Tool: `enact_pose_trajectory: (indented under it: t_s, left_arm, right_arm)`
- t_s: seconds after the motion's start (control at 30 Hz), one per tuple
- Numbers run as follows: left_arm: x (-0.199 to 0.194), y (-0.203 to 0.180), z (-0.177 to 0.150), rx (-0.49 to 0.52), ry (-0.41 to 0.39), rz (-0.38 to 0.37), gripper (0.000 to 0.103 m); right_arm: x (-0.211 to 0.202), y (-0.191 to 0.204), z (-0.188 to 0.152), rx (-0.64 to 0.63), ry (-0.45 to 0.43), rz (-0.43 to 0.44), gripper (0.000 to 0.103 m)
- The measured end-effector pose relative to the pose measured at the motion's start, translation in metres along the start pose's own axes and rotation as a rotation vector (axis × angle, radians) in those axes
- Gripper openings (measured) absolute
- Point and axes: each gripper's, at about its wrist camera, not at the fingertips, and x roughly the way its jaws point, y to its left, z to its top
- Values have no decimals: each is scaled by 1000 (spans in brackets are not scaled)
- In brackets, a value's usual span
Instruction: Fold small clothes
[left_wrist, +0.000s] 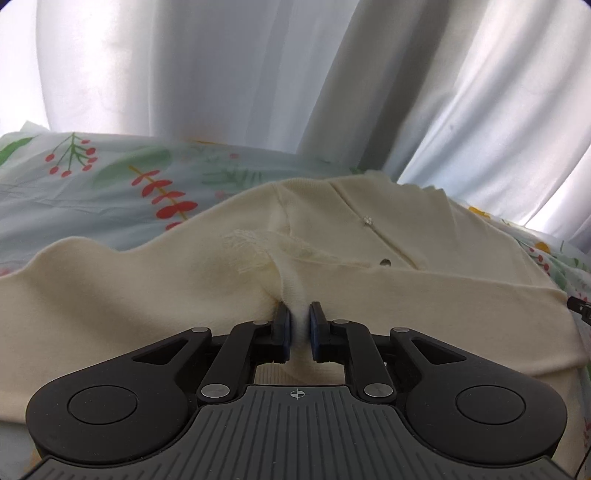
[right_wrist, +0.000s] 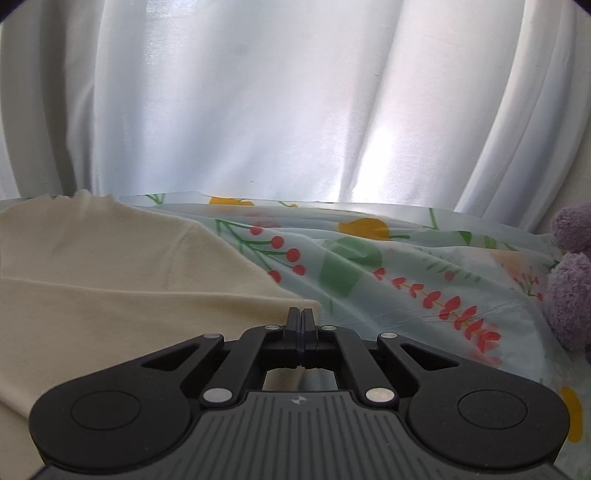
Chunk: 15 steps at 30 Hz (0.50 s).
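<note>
A cream knitted cardigan (left_wrist: 147, 288) with small buttons (left_wrist: 386, 263) lies spread on a floral sheet (left_wrist: 110, 184). My left gripper (left_wrist: 299, 321) is shut on a raised ridge of its fabric, which fills the narrow gap between the blue pads. In the right wrist view the same cardigan (right_wrist: 110, 295) covers the left half, folded over with a crease running to its right corner. My right gripper (right_wrist: 301, 317) sits at that corner with its pads pressed together; I cannot tell whether any fabric edge is caught between them.
White curtains (left_wrist: 258, 74) hang right behind the far edge of the sheet (right_wrist: 406, 277). A purple plush item (right_wrist: 570, 295) lies at the right edge of the right wrist view. A black part (left_wrist: 580, 310) pokes in by the cardigan's right corner.
</note>
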Motion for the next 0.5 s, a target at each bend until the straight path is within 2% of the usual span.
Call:
enact_pose_trajectory:
  t_s: [0.03,0.13,0.23,0.33,0.43,0.5]
  left_arm:
    - [-1,0,-1,5,4,0,17]
    - [-12,0,1,8,-11,22,21]
    - [-29,-2,1,-1,-71,57,24]
    - [-37,-1,0,-34,-94,64,24]
    - [-35,-4,-3,-24,-71,52,24]
    - [-27,-8,-7,6,-39,61,25]
  right_arm:
    - [2,-3,0,6,12,3,0]
    - [-8,-11,1,43,24,102,1]
    - [-32,-1,-1,8,-22,195,2]
    - [-44,17,-8,-28,-7,322,3]
    - [-44,30,-18,-73,31,345,3]
    - [-43,35,-25,-106,16,309,3]
